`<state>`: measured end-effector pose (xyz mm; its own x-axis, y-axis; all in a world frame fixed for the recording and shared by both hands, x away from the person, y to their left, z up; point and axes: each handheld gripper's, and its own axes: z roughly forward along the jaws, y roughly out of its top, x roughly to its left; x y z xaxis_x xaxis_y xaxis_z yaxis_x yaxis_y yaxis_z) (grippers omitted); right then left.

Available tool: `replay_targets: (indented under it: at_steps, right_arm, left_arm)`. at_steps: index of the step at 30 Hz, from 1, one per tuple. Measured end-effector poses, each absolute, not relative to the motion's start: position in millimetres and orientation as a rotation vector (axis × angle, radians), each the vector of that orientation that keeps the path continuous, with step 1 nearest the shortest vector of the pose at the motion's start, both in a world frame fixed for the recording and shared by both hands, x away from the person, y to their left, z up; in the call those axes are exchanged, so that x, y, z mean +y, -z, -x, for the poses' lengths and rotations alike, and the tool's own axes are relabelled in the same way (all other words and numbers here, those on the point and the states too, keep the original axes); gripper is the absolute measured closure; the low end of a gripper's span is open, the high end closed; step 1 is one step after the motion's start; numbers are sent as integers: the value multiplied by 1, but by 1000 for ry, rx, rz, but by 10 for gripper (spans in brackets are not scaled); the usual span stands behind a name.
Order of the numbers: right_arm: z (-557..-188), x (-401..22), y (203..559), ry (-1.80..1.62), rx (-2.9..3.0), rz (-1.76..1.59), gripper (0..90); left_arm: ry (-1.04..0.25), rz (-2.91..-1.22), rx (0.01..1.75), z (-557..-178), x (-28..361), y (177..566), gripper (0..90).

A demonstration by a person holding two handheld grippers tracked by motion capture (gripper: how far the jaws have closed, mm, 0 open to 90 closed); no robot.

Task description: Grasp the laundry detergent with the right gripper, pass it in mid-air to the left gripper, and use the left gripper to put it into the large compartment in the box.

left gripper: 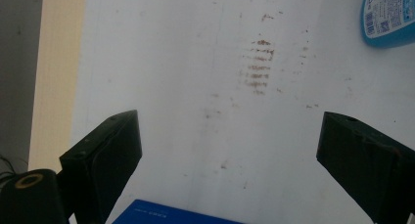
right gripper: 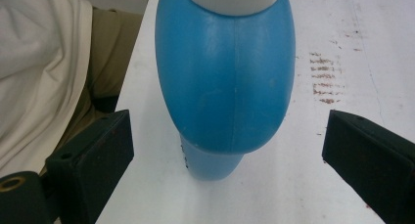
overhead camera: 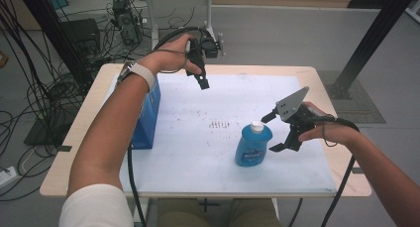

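Right gripper (overhead camera: 274, 133) jaws spread wide, nothing between them, held just right of the blue bottle (overhead camera: 253, 145) and not touching it; grey three-cornered plate on top, cable trailing off toward the near right edge. In the right gripper view the bottle (right gripper: 226, 82) sits centred between the two black jaws, white cap at the top edge, gaps on both sides. Bottle stands upright on the white table cover (overhead camera: 198, 152), near-right of centre, blue body, white cap (overhead camera: 257, 126), label facing the person. Left gripper (overhead camera: 201, 80) also wide open and empty per the left gripper view, raised over the far-left part of the cover, jaws pointing down. That view looks down on bare cover with brown smudge marks (left gripper: 258, 62), a corner of the bottle label (left gripper: 389, 16) top right, and the top of a blue box (left gripper: 161, 215) at the bottom edge. High view: blue box (overhead camera: 147, 120) stands at the left edge of the cover, partly behind the left forearm. Smudges (overhead camera: 218, 123) lie mid-cover, just beyond the bottle. Wooden tabletop (overhead camera: 79, 138) shows around the cover. Cables on the floor at far left.
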<state>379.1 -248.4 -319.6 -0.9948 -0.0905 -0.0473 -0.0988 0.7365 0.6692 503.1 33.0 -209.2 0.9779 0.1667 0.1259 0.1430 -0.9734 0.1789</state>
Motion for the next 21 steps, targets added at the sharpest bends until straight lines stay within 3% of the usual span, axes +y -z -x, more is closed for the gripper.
replay_targets:
  at_steps: [21]
  right_arm:
    - [-379, -249, 325, -1162, 2900, 136, 38]
  left_arm:
    - [-212, -2954, 234, -503, 33, 209, 99]
